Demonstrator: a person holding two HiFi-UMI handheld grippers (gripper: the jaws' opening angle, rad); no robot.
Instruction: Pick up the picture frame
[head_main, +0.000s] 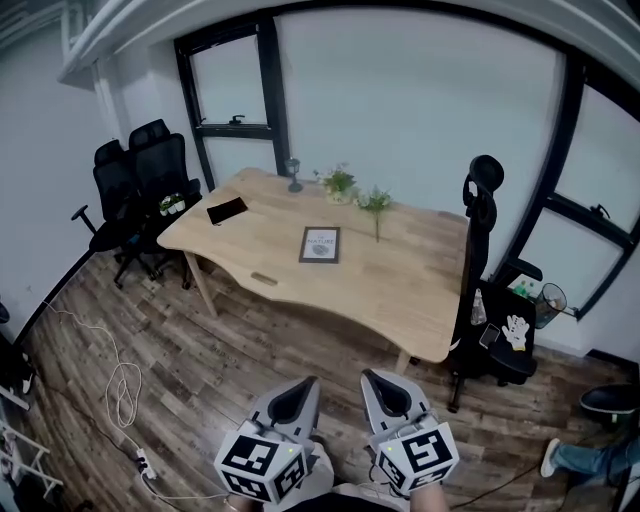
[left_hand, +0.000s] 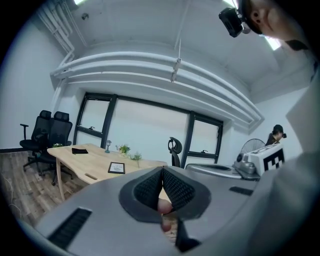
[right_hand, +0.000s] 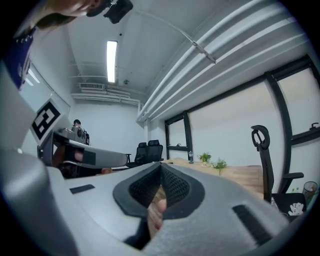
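The picture frame (head_main: 321, 245) is dark-edged with a pale print and lies flat near the middle of the wooden table (head_main: 420, 290); the left gripper view also shows the picture frame (left_hand: 116, 168). My left gripper (head_main: 297, 400) and right gripper (head_main: 386, 393) hang side by side low in the head view, well short of the table above the wooden floor. Both are shut with nothing between the jaws, as the left gripper (left_hand: 162, 186) and the right gripper (right_hand: 161, 185) show in their own views.
On the table stand two small plants (head_main: 340, 184), a glass (head_main: 293, 175) and a black pouch (head_main: 227, 211). Black office chairs (head_main: 140, 190) stand at the left, another chair (head_main: 485, 300) at the right end. A white cable (head_main: 122, 385) lies on the floor.
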